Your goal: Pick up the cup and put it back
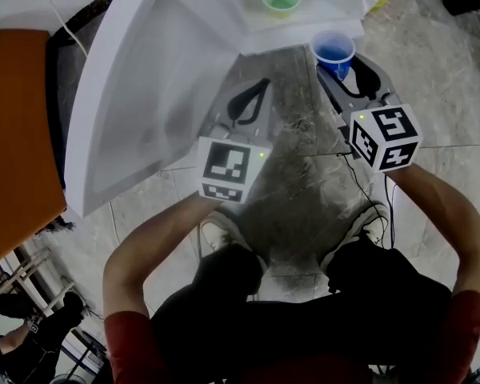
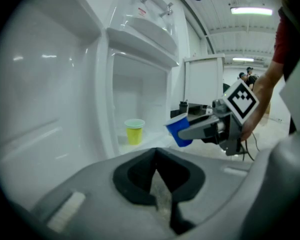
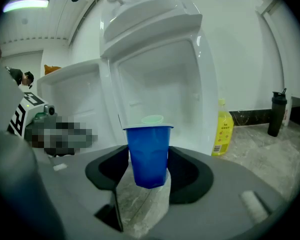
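While the right hand-held gripper (image 3: 149, 170) clamps the blue cup (image 1: 334, 50) upright, the fridge shelf (image 1: 248, 10) lies just ahead-left; the left hand-held gripper (image 2: 156, 153), clenched and empty, sits farther back.

The cup (image 3: 149, 154) was blue; the second cup (image 2: 134, 131) yellow with a pale green rim. The fridge (image 1: 144, 78) was white, the floor (image 1: 304, 174) grey and veined, the bottle (image 3: 223, 129) yellow, each marker cube (image 1: 386, 137) black-and-white squares

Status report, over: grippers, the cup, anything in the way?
Right gripper shut on blue cup, held in the air. Left gripper shut, empty. Yellow-green cup on fridge shelf ahead; nothing else in the path.
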